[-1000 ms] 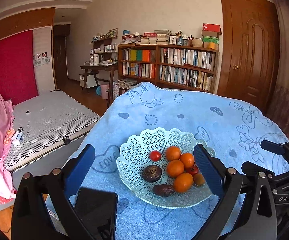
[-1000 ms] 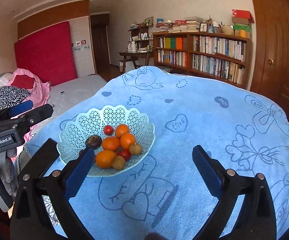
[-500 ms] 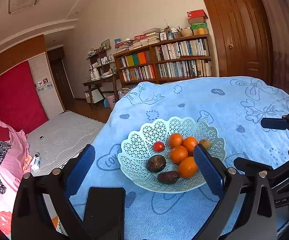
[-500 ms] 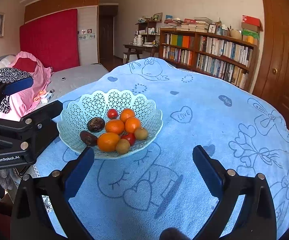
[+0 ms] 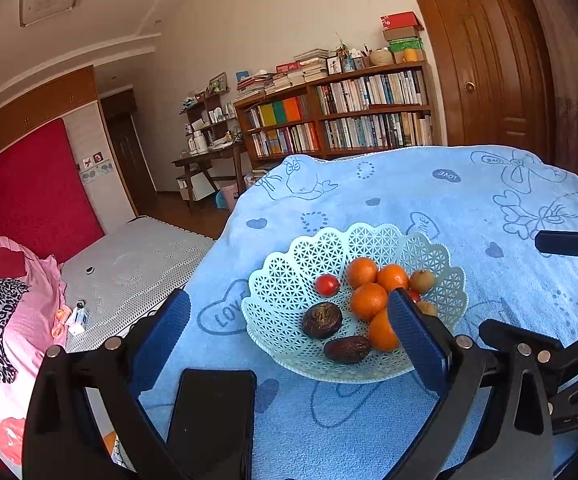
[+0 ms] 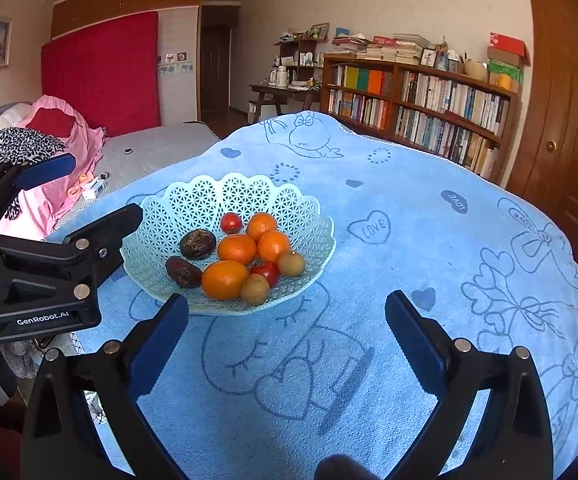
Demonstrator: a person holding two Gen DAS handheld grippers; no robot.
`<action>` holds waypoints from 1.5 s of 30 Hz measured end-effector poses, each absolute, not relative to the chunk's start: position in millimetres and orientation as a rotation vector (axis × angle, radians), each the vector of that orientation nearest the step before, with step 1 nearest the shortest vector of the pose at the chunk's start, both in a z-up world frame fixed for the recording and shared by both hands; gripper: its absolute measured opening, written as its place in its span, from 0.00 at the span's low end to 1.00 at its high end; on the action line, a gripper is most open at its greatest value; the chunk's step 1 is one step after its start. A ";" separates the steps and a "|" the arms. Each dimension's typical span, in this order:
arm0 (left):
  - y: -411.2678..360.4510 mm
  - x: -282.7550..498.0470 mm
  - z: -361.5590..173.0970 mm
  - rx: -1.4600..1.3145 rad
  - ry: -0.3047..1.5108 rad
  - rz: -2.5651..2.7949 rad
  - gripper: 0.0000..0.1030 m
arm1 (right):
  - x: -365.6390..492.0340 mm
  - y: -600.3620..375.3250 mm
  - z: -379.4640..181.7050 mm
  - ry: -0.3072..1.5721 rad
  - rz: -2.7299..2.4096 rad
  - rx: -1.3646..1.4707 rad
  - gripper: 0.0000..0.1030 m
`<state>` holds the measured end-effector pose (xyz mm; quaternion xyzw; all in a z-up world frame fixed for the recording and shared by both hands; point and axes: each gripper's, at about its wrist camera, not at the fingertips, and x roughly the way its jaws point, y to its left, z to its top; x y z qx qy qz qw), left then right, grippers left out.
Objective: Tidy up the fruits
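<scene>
A pale green lattice basket point(image 5: 289, 292) sits on the blue cloth and holds several oranges point(image 5: 368, 301), a red tomato point(image 5: 326, 285), two dark wrinkled fruits point(image 5: 322, 320) and small brown round fruits point(image 5: 421, 281). My left gripper point(image 5: 289, 312) is open and empty, hovering just before the basket's near-left side. In the right wrist view the basket point(image 6: 193, 200) and oranges point(image 6: 237, 248) lie ahead to the left. My right gripper point(image 6: 287, 312) is open and empty, short of the basket's near rim. The left gripper point(image 6: 89, 196) reaches in from the left.
A black phone point(image 5: 213, 420) lies flat on the blue cloth point(image 6: 429, 240) below the left gripper. The table edge drops off at the left toward a bed point(image 5: 129, 264) with pink bedding point(image 6: 69, 136). A bookshelf point(image 6: 429, 112) and a wooden door point(image 5: 489, 64) stand behind.
Both views have tilted upward and drawn a little closer to the basket. The basket sits further right in the left wrist view. Both grippers stay open; no fruit has moved.
</scene>
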<state>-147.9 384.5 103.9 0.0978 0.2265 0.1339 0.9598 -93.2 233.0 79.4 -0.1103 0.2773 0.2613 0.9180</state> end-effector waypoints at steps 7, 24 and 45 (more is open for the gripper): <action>385.4 -146.9 99.3 0.193 0.466 0.271 0.97 | -96.2 235.7 81.1 0.559 0.504 -0.233 0.95; 386.0 -141.8 94.7 0.190 0.480 0.269 0.97 | -84.6 237.4 75.9 0.588 0.410 -0.238 0.95; 386.9 -137.0 93.2 0.178 0.485 0.275 0.97 | -87.6 245.9 72.5 0.582 0.388 -0.299 0.95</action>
